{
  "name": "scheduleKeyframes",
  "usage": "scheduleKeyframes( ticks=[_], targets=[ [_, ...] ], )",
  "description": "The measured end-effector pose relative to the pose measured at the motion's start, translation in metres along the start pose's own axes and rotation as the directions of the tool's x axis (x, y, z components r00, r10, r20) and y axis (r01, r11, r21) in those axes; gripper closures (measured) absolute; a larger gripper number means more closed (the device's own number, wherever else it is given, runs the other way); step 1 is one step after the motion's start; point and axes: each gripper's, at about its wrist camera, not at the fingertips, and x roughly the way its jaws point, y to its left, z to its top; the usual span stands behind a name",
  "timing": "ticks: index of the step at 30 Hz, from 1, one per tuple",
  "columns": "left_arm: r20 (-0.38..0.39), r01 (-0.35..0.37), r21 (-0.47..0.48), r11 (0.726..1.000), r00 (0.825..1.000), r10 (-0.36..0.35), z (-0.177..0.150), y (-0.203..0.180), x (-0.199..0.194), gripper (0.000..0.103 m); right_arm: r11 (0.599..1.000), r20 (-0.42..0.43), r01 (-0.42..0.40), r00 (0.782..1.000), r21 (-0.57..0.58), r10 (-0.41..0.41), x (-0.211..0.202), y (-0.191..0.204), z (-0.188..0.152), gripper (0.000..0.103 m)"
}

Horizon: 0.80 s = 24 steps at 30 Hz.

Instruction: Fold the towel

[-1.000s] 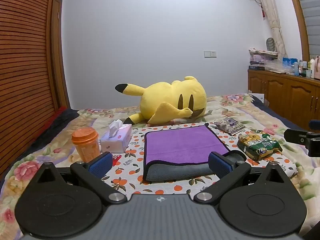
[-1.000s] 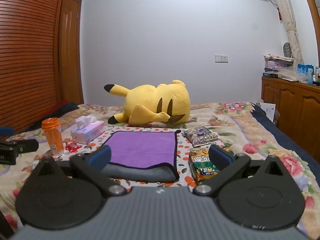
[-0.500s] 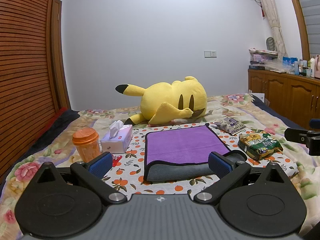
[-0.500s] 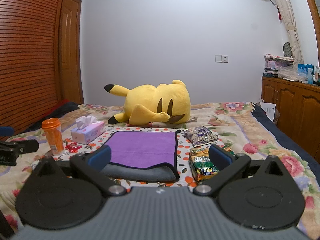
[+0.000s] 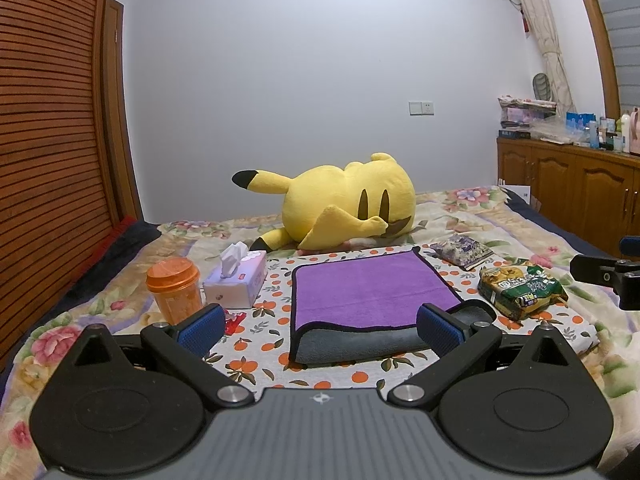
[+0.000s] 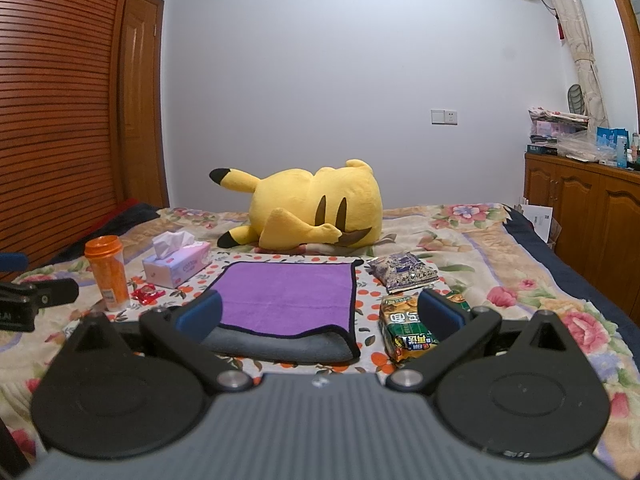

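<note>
Towel, purple microfibre with dark piping and grey underside (image 5: 372, 292), flat on orange-print cloth (image 5: 276, 316) mid-bed, near edge already doubled over showing a grey band at front. Left to right: orange lidded plastic cup (image 5: 174, 290), pink-white tissue box (image 5: 237, 278), red candy wrappers (image 5: 234, 322) just beside cup, towel in centre, yellow plush toy (image 5: 340, 208) behind it, purple snack packet (image 5: 462, 250) and green snack bag (image 5: 520, 290) on right. Left gripper (image 5: 320, 326) spread wide, empty, hovering short of towel's near-left corner. Right gripper (image 6: 320, 314) likewise spread wide, empty, lined up nearer the near-right corner. Handling guess: light, soft, limp, plush pile so decent friction on pads, no fragility; will sag and drape if lifted by one point only. Best hold probably both near corners at the piped hem, pinching both layers together, lifting evenly. Risks: grabbing only the top layer, dragging underlying cloth, right side bumping green bag sitting close to towel edge.
</note>
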Motion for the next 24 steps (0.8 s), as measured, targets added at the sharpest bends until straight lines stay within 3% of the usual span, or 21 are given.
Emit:
scheduleKeyframes(
  ticks=[24],
  targets=[
    [0.000, -0.002, 0.006, 1.000, 1.000, 0.002, -0.0030, 0.0027, 0.0037, 0.000, 1.000, -0.001, -0.001, 1.000, -0.002, 0.001, 0.0002, 0.0018, 0.0005, 0.000]
  ],
)
